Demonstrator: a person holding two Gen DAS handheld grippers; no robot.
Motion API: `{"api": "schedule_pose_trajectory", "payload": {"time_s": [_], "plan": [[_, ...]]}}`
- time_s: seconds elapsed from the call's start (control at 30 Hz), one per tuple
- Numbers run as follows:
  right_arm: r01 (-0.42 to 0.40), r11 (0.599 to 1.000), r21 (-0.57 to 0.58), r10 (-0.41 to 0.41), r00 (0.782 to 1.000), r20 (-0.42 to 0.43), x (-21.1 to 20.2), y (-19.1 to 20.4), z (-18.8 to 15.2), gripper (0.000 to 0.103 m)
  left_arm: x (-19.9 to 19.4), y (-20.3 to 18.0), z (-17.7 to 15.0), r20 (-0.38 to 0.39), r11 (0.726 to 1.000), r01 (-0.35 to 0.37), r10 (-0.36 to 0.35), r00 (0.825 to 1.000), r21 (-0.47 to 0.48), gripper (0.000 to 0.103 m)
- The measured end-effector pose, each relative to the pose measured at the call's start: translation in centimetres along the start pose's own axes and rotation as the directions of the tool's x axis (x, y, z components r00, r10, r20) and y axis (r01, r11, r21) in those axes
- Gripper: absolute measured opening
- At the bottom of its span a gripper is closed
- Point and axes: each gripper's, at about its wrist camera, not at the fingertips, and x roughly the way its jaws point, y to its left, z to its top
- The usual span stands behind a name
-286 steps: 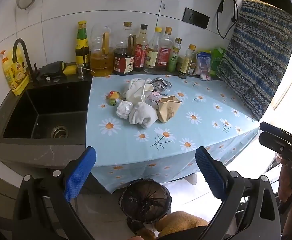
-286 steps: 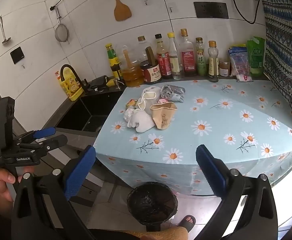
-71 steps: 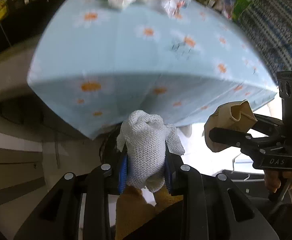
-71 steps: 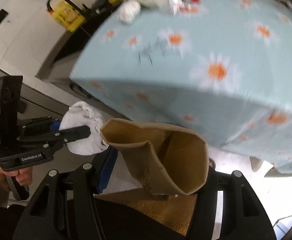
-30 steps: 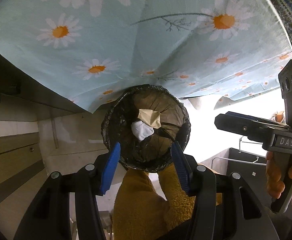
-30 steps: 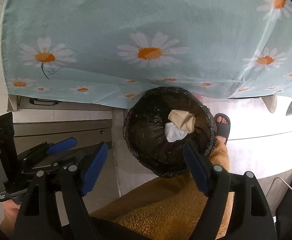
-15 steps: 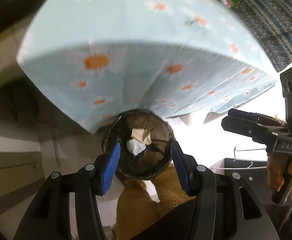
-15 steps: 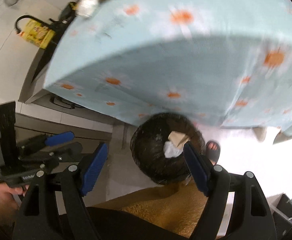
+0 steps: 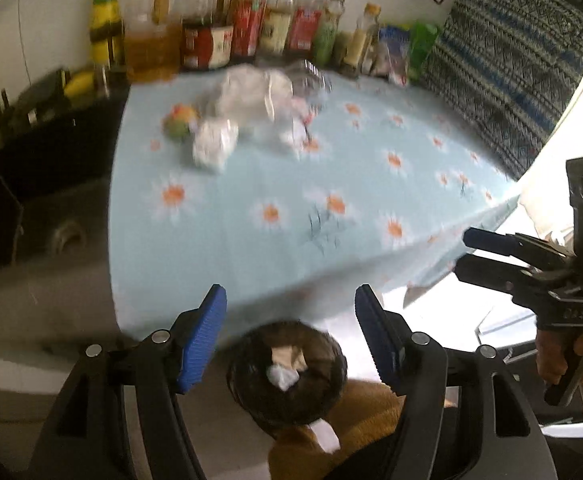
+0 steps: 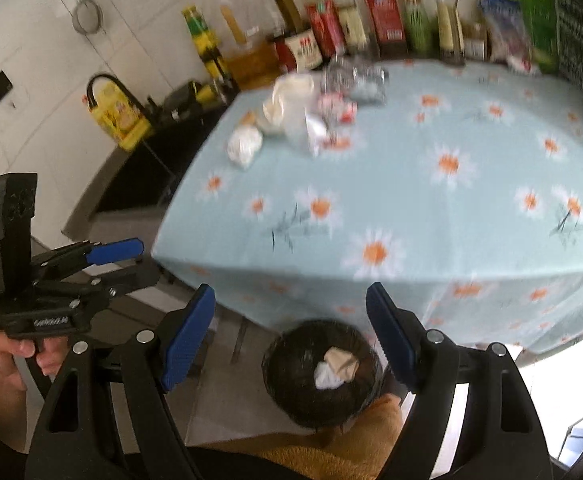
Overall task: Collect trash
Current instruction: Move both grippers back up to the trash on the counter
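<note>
A black-lined bin (image 9: 287, 372) (image 10: 323, 372) stands on the floor below the table's front edge, with a white rag (image 9: 283, 376) (image 10: 325, 376) and a brown paper bag (image 9: 289, 356) (image 10: 341, 360) inside. More trash lies blurred at the back of the daisy tablecloth (image 9: 291, 208) (image 10: 411, 184): a white crumpled wad (image 9: 213, 146) (image 10: 245, 146), a white cloth heap (image 9: 247, 98) (image 10: 291, 108), clear plastic (image 9: 311, 80) (image 10: 355, 78). My left gripper (image 9: 291, 334) (image 10: 119, 260) hangs above the bin, its jaws opening with nothing between them. My right gripper (image 10: 291, 336) (image 9: 467, 254) is open and empty too.
A row of sauce and oil bottles (image 9: 227, 32) (image 10: 351, 28) lines the wall behind the trash. A dark sink (image 9: 31, 184) (image 10: 143, 176) lies left of the table. A patterned cloth (image 9: 511, 80) hangs at the right. Mustard-coloured clothing (image 10: 323, 444) shows at the bottom.
Both grippers have risen and tilted up from the bin, so the tabletop and bottles have come into view. The left jaws stand wider than before. Rag and bag stay in the bin.
</note>
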Motion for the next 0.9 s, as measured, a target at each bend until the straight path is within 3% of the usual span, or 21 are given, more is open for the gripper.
{"api": "schedule_pose_trajectory", "payload": {"time_s": [0.13,0.37,0.6,0.9], "plan": [[-0.006,1.000,-0.003,0.006,1.000,0.024,-0.4,-1.2,2.0,0.079,0.2,0.7,2.9,0.037,1.000,-0.023,0.023,0.999,0.002,0.065],[-0.004,1.000,-0.018,0.005,0.999,0.050,-1.5,-3.4,4.6,0.079,2.6,2.4,6.6,0.035,0.995,-0.094,0.094,0.995,-0.020,0.065],[-0.018,1.000,-0.005,0.019,0.999,0.037,-0.9,-6.2,6.4,0.079,7.1,4.5,9.9,-0.030,0.984,-0.174,0.173,0.984,-0.032,0.065],[-0.011,0.999,0.033,0.011,1.000,0.019,-0.2,-9.9,7.6,0.079,12.7,6.6,12.7,-0.126,0.976,-0.216,0.211,0.969,-0.020,0.063]]}}
